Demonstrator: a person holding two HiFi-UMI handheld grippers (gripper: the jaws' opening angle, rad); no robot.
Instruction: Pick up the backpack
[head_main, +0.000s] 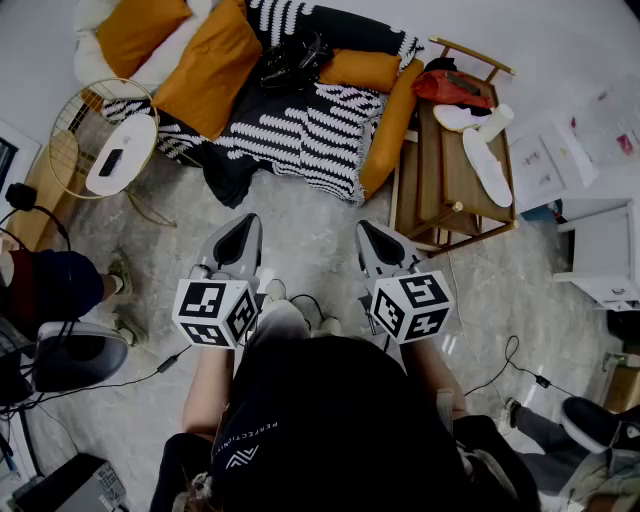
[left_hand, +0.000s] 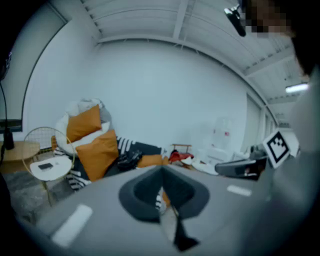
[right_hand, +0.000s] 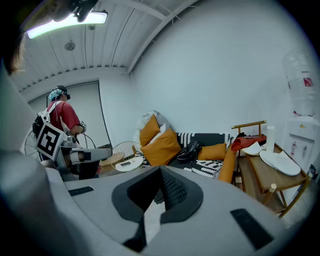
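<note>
Backpack: the black backpack (head_main: 293, 62) lies on the sofa (head_main: 330, 150) near its back edge, between the large orange cushion (head_main: 212, 62) and the small orange cushion (head_main: 362, 68).
Axis: slants lower left to upper right in the head view; which end is its top cannot be told.
Relative to claws: well apart, ahead of both.
Left gripper (head_main: 245, 225): jaws together, empty.
Right gripper (head_main: 365, 228): jaws together, empty.
Unclear: its outline merges with the dark blanket.
</note>
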